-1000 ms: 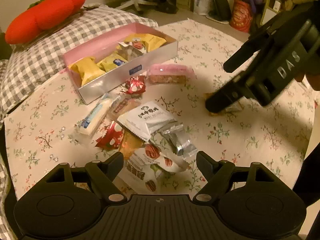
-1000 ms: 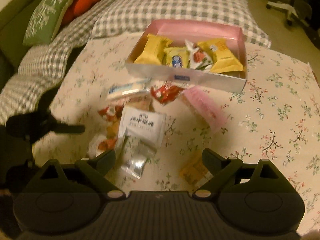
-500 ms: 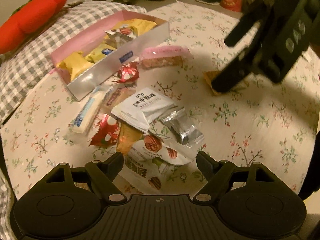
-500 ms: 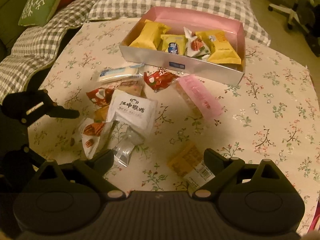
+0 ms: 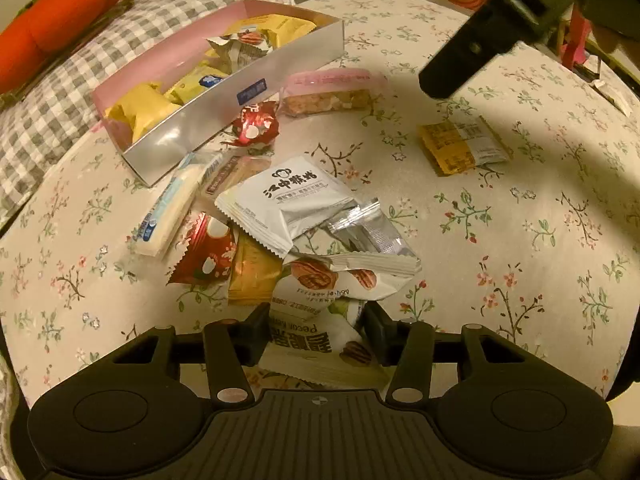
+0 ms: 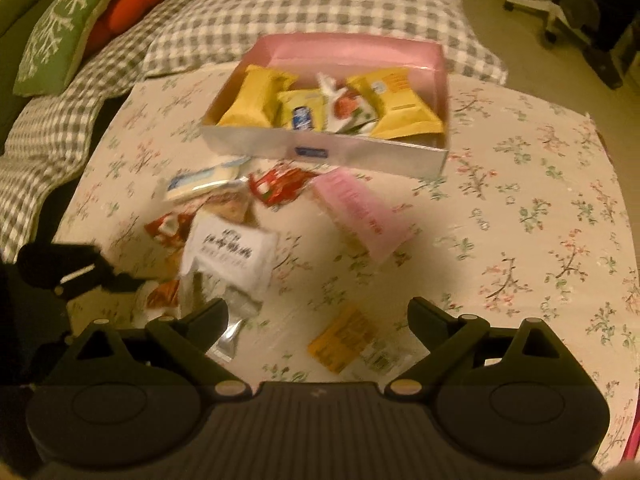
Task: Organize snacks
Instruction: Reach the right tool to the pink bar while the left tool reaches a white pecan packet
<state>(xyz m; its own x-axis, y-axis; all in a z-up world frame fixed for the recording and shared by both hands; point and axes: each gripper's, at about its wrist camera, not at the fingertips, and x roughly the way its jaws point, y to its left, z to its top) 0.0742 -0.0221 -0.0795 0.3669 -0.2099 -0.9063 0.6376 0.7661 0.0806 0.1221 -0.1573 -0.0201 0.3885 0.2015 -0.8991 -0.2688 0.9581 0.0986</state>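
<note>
A pink-lined box (image 5: 280, 54) (image 6: 360, 48) holds several yellow and white snack packs. A loose pile of snacks lies in front of it. My left gripper (image 5: 316, 330) is closing around a white pecan snack packet (image 5: 320, 320) at the pile's near edge; its fingers (image 5: 256, 332) touch the packet's sides. My right gripper (image 6: 318, 320) is open and empty, hovering above an orange snack packet (image 6: 344, 338) (image 5: 464, 148). A pink bar (image 5: 332, 92) (image 6: 360, 212) lies near the box.
A white packet with black characters (image 5: 288, 200), a silver packet (image 5: 368, 232), red wrappers (image 5: 208, 256) and a white bar (image 5: 172, 208) lie in the pile. A floral cloth (image 5: 520, 240) covers the table. Checked pillows (image 6: 280, 8) and an orange cushion (image 5: 60, 20) lie behind.
My left gripper moved forward and narrowed its jaws around the pecan packet. My right gripper rose and pulled back a little, staying open above the orange packet.
</note>
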